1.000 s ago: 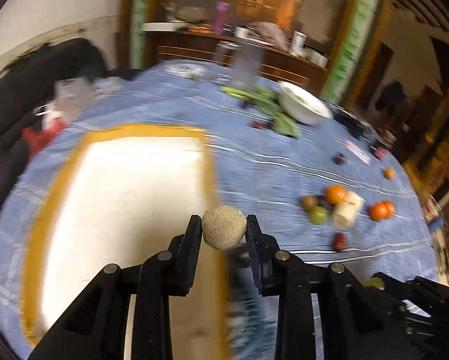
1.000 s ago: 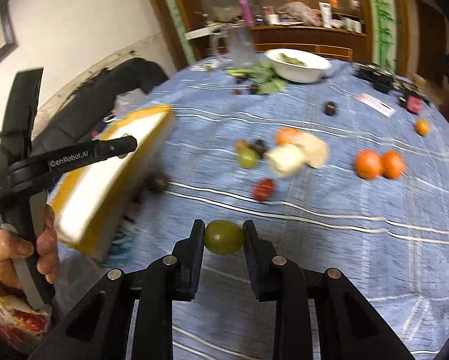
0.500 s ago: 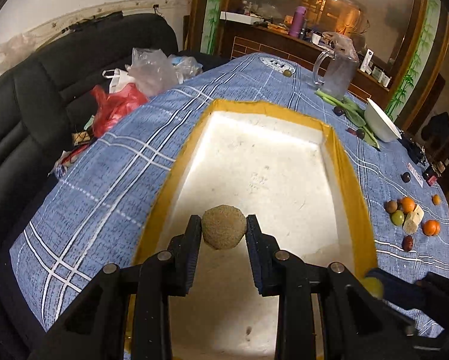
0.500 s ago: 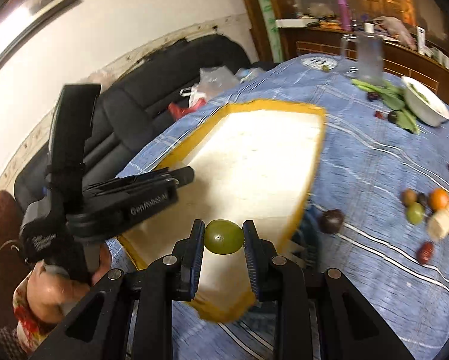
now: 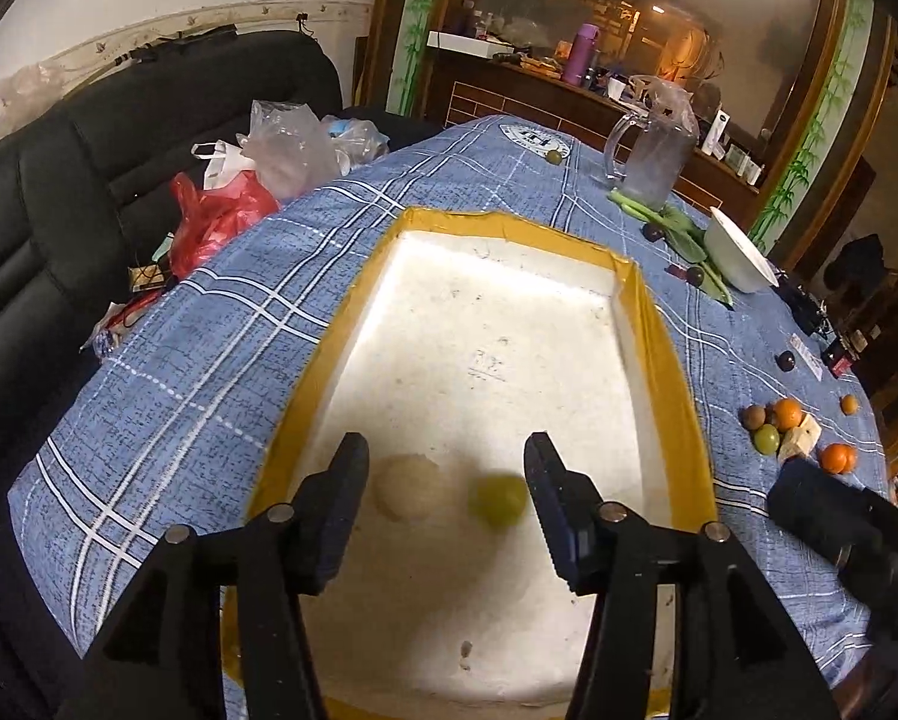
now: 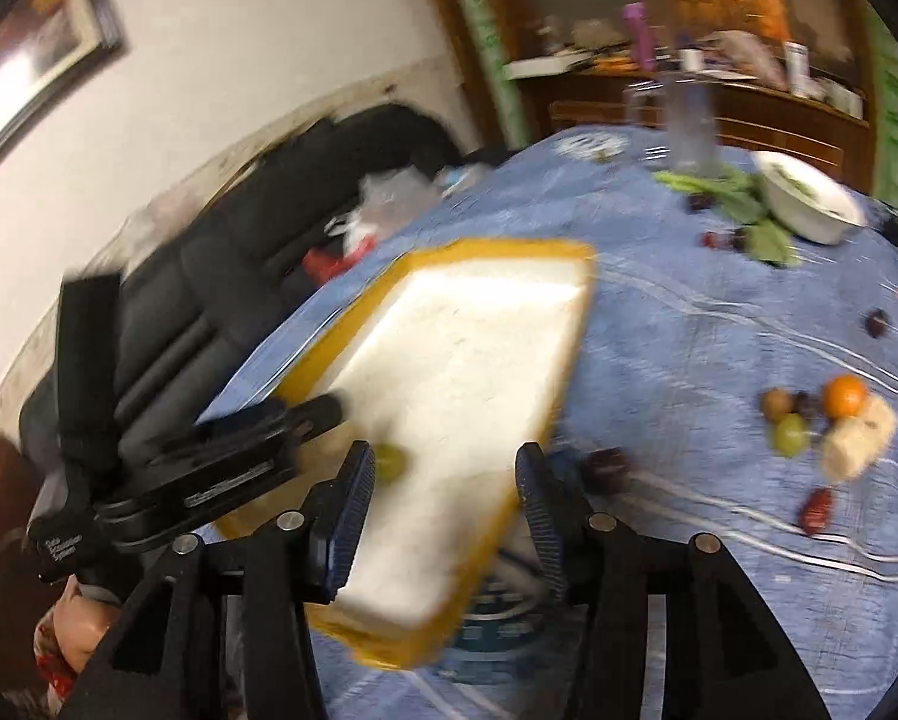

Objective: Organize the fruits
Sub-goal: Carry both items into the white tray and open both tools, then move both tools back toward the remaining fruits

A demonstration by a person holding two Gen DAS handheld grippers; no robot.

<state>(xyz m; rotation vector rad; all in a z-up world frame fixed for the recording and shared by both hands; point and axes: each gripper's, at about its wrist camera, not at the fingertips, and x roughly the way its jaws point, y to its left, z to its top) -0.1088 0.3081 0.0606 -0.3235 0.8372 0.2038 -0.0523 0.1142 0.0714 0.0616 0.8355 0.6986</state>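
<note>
A white foam tray with a yellow taped rim (image 5: 664, 348) lies on the blue checked tablecloth. Inside it, near the front, a rough beige round fruit (image 5: 410, 489) and a green fruit (image 5: 499, 498) lie side by side, both blurred. My left gripper (image 5: 446, 456) hangs over them with its jaws opening and its pads touching neither. My right gripper (image 6: 444, 459) is over the tray's (image 6: 496, 249) near corner, jaws opening; the green fruit (image 6: 389, 461) sits free by its left finger. The left gripper (image 6: 209, 468) shows at the tray's left side in the right wrist view.
A heap of loose fruit (image 5: 784, 426) lies right of the tray, with a dark plum (image 6: 607, 468) by the tray's corner. At the far end stand a glass jug (image 5: 655, 162), green leaves and a white bowl (image 5: 739, 258). Plastic bags (image 5: 257, 180) and a black sofa (image 5: 59, 192) lie left.
Both grippers have opened and let go of their fruit: the beige fruit and the green fruit now lie in the tray. The right gripper swung left over the tray.
</note>
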